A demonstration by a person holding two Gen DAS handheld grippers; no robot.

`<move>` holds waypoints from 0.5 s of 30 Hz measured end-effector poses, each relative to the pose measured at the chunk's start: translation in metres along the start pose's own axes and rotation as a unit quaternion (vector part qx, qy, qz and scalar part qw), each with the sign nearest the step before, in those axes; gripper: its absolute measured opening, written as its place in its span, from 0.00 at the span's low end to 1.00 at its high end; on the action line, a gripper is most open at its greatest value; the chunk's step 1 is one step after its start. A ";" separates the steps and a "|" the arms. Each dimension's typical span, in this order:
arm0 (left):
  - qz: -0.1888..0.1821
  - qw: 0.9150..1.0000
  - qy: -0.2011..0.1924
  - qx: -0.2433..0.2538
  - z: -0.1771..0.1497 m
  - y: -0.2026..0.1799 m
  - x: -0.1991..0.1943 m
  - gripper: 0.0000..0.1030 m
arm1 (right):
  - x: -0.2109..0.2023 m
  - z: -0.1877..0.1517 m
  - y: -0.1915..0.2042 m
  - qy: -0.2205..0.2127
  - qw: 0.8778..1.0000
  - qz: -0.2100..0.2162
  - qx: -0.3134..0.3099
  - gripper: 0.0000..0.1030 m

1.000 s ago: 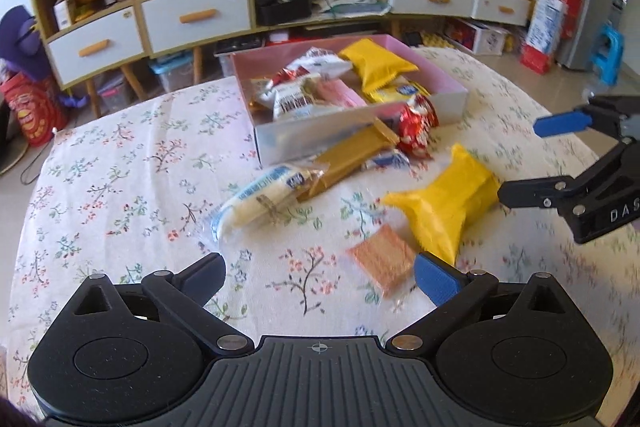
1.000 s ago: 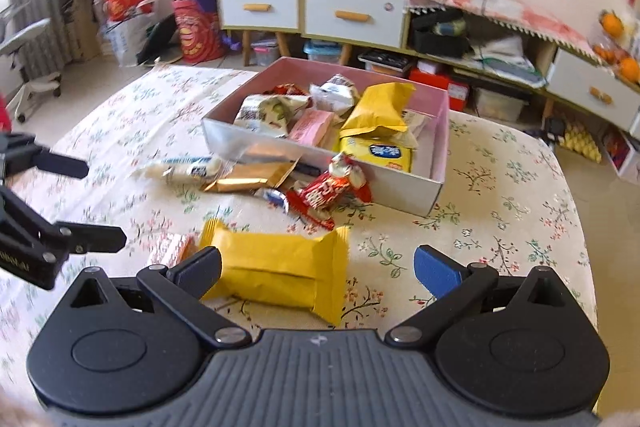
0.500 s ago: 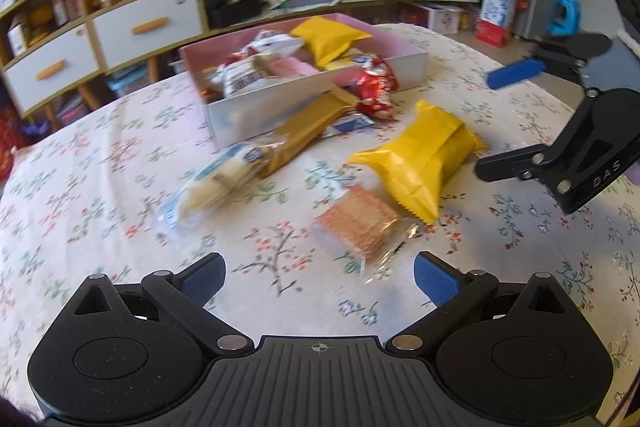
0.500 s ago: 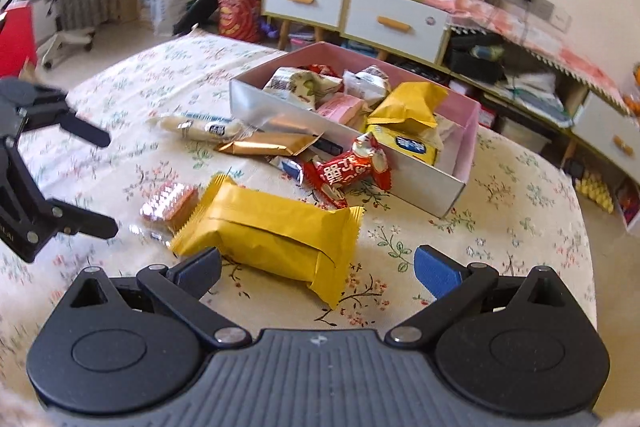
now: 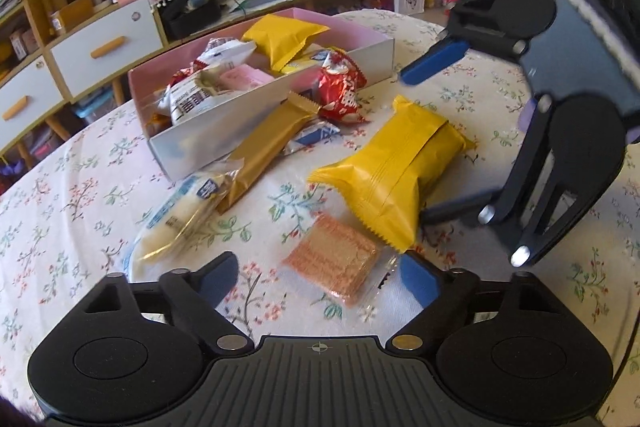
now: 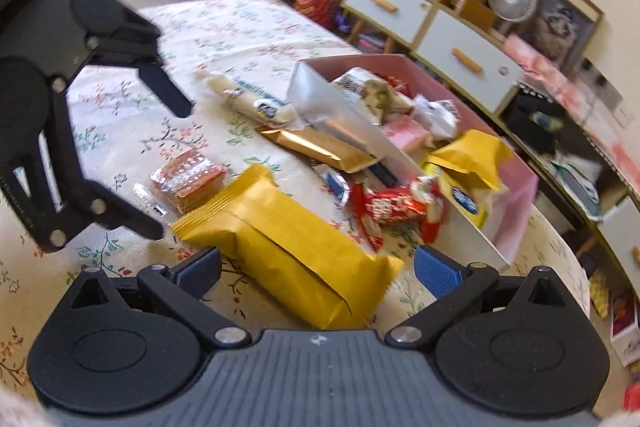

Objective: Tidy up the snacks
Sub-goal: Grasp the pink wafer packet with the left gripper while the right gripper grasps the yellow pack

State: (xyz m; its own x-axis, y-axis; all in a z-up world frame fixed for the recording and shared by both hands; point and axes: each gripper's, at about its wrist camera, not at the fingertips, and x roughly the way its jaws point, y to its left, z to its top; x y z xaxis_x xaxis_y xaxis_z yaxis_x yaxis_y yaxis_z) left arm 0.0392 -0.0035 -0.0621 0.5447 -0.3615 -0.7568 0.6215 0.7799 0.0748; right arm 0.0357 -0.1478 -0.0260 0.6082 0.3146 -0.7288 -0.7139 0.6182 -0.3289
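A clear-wrapped cracker pack [image 5: 334, 259] lies on the floral tablecloth between the fingers of my left gripper [image 5: 320, 273]. Its jaws are closing, and the pads are not pressing on the pack. My right gripper [image 6: 316, 273] stands open astride one end of a large yellow snack pack [image 6: 288, 255], which also shows in the left wrist view [image 5: 400, 171]. Each gripper appears in the other's view: the right one [image 5: 412, 147] and the left one [image 6: 168, 171]. Behind stands a pink-lined box [image 5: 208, 135] [image 6: 340, 115] holding several snacks.
A gold bar [image 5: 268, 147], a white roll pack [image 5: 180, 223], a small blue pack [image 5: 316, 137] and a red pack [image 5: 340, 91] lie in front of the box. The table edge falls off at the right [image 6: 560, 267]. Drawer cabinets [image 5: 104, 47] stand behind.
Both grippers have come down and closer to the table and have rolled. The left fingers now bracket the cracker pack and stand narrower. The right fingers now straddle the yellow pack.
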 end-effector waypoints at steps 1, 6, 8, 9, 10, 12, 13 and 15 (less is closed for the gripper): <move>-0.003 1.000 0.000 0.001 0.001 0.000 0.001 0.78 | 0.003 0.001 0.002 0.004 1.000 0.001 -0.011 0.96; -0.013 1.000 0.007 0.001 0.008 -0.003 0.007 0.53 | 0.006 0.006 0.003 0.006 1.000 0.015 -0.010 0.82; -0.012 1.000 0.008 0.000 0.010 -0.004 0.008 0.51 | 0.006 0.007 0.003 0.009 1.000 0.023 -0.003 0.72; -0.011 1.000 0.009 0.000 0.010 -0.005 0.007 0.49 | 0.005 0.007 0.004 0.010 1.000 0.023 -0.003 0.72; -0.011 1.000 0.009 -0.002 0.010 -0.004 0.007 0.48 | 0.004 0.006 0.004 0.010 1.000 0.021 -0.003 0.70; -0.009 1.000 0.011 -0.007 0.011 -0.004 0.007 0.44 | 0.004 0.006 0.004 0.014 1.000 0.020 0.003 0.65; -0.008 1.000 0.012 -0.009 0.011 -0.004 0.007 0.44 | 0.004 0.006 0.003 0.017 1.000 0.020 0.007 0.63; -0.006 1.000 0.014 -0.015 0.011 -0.003 0.006 0.42 | 0.004 0.006 0.001 0.023 0.999 0.020 0.018 0.58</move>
State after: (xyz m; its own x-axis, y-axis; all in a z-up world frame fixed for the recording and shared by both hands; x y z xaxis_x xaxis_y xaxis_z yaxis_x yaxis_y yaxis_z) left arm 0.0470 -0.0135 -0.0603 0.5214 -0.3561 -0.7755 0.6100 0.7910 0.0469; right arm 0.0402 -0.1416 -0.0255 0.5624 0.3071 -0.7677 -0.7242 0.6310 -0.2782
